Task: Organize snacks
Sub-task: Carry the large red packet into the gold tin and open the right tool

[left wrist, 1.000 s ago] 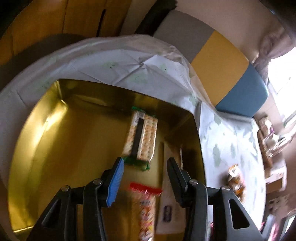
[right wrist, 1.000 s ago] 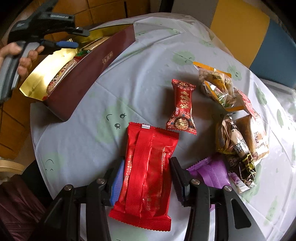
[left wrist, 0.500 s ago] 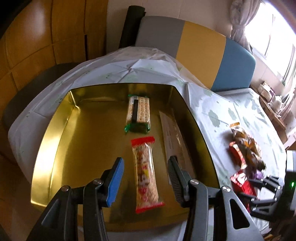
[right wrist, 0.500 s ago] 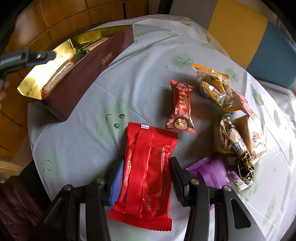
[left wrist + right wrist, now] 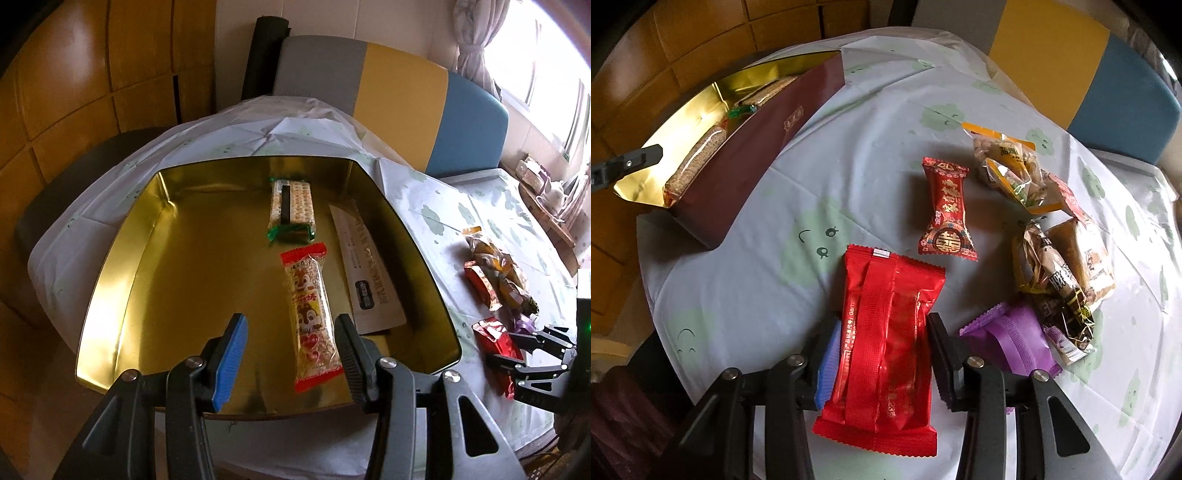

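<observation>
Closing right gripper [image 5: 882,363] straddles the red foil snack packet [image 5: 882,350], grip unconfirmed; slippery film may slip. Left gripper [image 5: 290,354] hangs released.

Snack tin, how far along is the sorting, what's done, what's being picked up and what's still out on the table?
Done: the gold tin already holds a cracker pack and a squirrel-print rice bar. In hand: the right gripper has just been closing its jaws around the flat red packet, which lies on the tablecloth. Left: the red candy-shaped packet, purple packet and the heap of nut bags. The left gripper is open and empty.
</observation>
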The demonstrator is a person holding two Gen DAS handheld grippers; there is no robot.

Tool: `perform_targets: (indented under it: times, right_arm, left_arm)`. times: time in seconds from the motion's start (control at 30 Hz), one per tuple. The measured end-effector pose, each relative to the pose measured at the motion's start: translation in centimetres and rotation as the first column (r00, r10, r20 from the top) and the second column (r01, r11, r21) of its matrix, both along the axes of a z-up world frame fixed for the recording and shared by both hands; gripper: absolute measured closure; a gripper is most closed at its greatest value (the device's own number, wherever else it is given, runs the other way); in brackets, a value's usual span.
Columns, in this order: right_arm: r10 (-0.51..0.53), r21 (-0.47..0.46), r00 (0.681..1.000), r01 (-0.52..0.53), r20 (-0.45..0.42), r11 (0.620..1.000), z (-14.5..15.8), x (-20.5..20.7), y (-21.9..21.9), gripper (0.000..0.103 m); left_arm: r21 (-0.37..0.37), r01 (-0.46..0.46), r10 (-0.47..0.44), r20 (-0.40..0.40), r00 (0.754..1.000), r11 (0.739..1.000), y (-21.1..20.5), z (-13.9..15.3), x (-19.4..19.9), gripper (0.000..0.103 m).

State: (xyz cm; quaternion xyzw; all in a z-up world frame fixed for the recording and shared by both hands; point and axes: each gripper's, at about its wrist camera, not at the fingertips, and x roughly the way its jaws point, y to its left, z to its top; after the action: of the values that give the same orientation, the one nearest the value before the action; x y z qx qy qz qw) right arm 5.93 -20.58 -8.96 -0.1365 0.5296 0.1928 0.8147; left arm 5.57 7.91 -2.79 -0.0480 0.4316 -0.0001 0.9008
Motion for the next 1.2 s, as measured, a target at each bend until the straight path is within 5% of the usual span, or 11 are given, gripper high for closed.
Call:
perform_targets:
  times: [0.43, 0.67, 0.97, 1.2]
  right_arm:
    - [-0.071, 0.039, 0.997, 0.071, -0.004, 0.997, 0.1, -0.2, 0.0, 0.063]
    - [-0.084, 0.117, 0.996, 0.081, 0.024, 0.990, 2.7, 0.0, 0.7, 0.063]
    - [0.000, 0.246, 0.994, -0.027, 0.109, 0.969, 8.2, 1.4, 6.8, 0.063]
    - [0.067, 0.265, 0.991, -0.095, 0.113, 0.960, 8.6, 3.3, 13.4, 0.063]
  left_arm:
    - [-0.004, -0.021, 0.021, 0.000, 1.000, 1.000, 1.1, -0.5, -0.4, 0.053]
    - [-0.014, -0.033, 0.033, 0.008, 0.999, 0.999, 1.7, -0.4, -0.4, 0.053]
    - [-0.019, -0.071, 0.072, 0.043, 0.997, 0.997, 3.3, 0.5, -0.6, 0.053]
    - [-0.024, -0.085, 0.086, 0.043, 0.995, 0.996, 4.0, 0.5, -0.6, 0.053]
